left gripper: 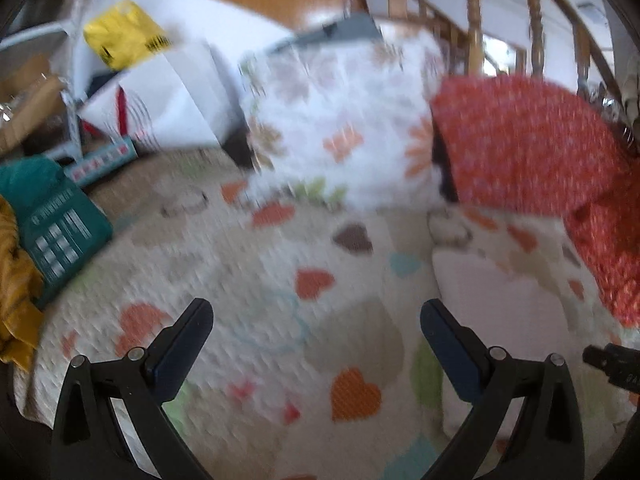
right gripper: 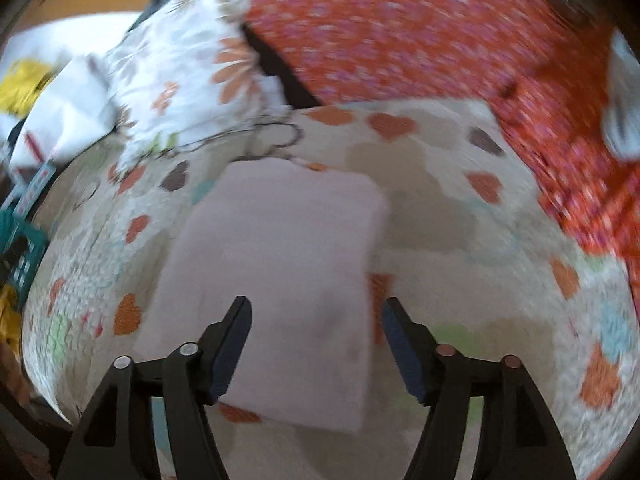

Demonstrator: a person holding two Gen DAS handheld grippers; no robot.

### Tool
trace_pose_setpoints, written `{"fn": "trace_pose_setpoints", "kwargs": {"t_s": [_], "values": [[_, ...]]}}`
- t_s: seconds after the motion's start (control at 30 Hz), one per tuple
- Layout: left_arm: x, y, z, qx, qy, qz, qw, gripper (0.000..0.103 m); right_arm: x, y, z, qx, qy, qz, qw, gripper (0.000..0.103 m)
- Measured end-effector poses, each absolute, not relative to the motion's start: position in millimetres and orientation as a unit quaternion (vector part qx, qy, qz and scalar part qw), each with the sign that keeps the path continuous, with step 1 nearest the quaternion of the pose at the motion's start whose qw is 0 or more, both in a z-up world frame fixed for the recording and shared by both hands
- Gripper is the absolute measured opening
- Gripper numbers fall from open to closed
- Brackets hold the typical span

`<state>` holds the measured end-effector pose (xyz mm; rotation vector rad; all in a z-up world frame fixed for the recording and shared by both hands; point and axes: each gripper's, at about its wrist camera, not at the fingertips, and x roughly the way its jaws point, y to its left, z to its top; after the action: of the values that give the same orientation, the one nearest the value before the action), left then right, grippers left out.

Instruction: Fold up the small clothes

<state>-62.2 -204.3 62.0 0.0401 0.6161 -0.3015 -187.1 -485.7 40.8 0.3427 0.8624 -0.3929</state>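
Note:
A pale pink folded cloth (right gripper: 280, 272) lies flat on the heart-patterned quilt (right gripper: 460, 208). My right gripper (right gripper: 316, 316) is open and empty, hovering over the cloth's near half. In the left wrist view the same pink cloth (left gripper: 496, 300) lies to the right, and my left gripper (left gripper: 316, 320) is open and empty above bare quilt (left gripper: 248, 280) to the cloth's left. The tip of the right gripper (left gripper: 612, 362) shows at the right edge of that view. Both views are blurred.
A white floral pillow (left gripper: 340, 128) and a red dotted pillow (left gripper: 520, 140) stand at the back of the bed. A teal box (left gripper: 60, 224), yellow cloth (left gripper: 16, 288) and white bags (left gripper: 160, 108) lie at the left. Wooden railings (left gripper: 474, 8) rise behind.

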Motion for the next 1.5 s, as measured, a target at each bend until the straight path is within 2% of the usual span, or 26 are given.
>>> {"fn": "trace_pose_setpoints", "kwargs": {"t_s": [0.23, 0.53, 1.5], "values": [[-62, -233, 35, 0.047, 0.351, -0.154, 0.922, 0.103, -185, -501, 21, 0.19, 0.434, -0.188, 0.86, 0.074], [-66, -250, 23, 0.072, 0.373, -0.173, 0.909, 0.103, -169, -475, 11, 0.122, 0.455, -0.176, 0.864, 0.074], [-64, -241, 6, 0.071, 0.421, -0.169, 0.888, 0.103, -163, -459, 11, 0.076, 0.448, -0.191, 0.87, 0.077]]}}
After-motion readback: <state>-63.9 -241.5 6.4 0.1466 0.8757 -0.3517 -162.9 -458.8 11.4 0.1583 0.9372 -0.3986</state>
